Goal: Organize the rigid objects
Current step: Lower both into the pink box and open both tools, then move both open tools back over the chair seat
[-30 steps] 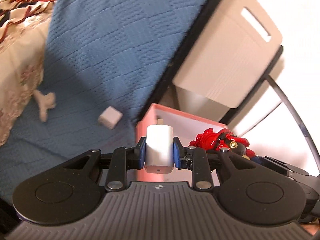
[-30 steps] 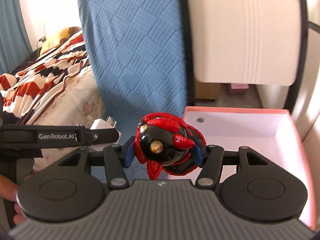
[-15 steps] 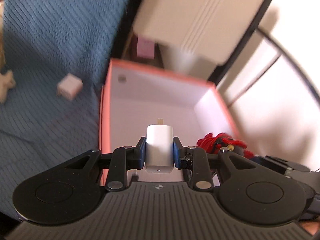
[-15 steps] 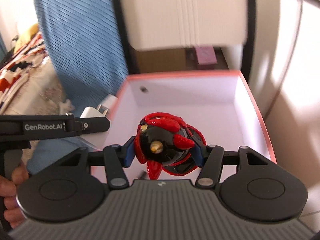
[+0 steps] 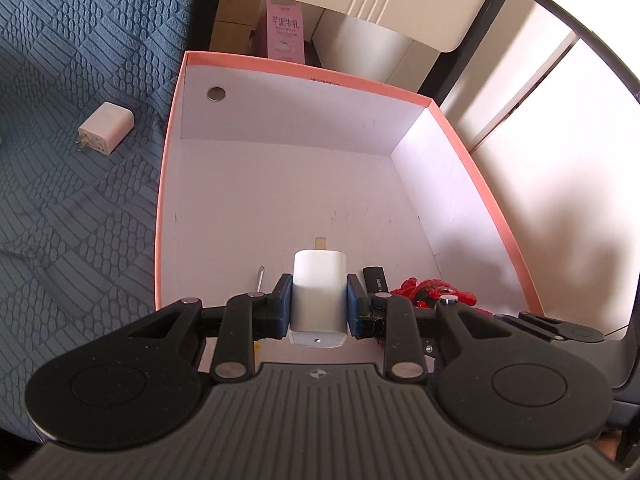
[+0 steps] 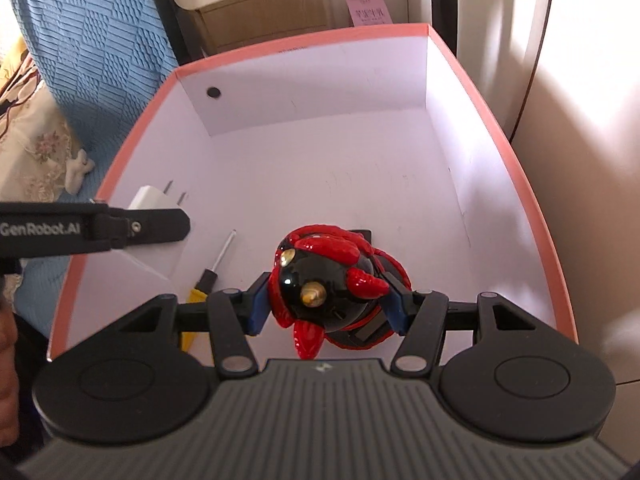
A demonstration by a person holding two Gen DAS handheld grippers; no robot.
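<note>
Over box (image 5: 172, 184): both grippers hovering.
Left gripper (image 5: 319, 307): clamping white charger (image 5: 319, 286).
Right gripper (image 6: 326, 306): gripping red-black toy (image 6: 328, 276).

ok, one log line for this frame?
left gripper: holds white charger | right gripper: holds red-black toy | both over pink box

We see a white charger (image 5: 318, 290) clamped upright, prongs pointing away, above the near end of a pink-rimmed white box (image 5: 280, 68). A glossy red-and-black toy (image 6: 328, 280) is gripped beside it. A yellow-handled screwdriver (image 6: 208, 276) lies on the box floor; another white charger (image 5: 106, 128) lies on the blue bedspread (image 5: 80, 200).
</note>
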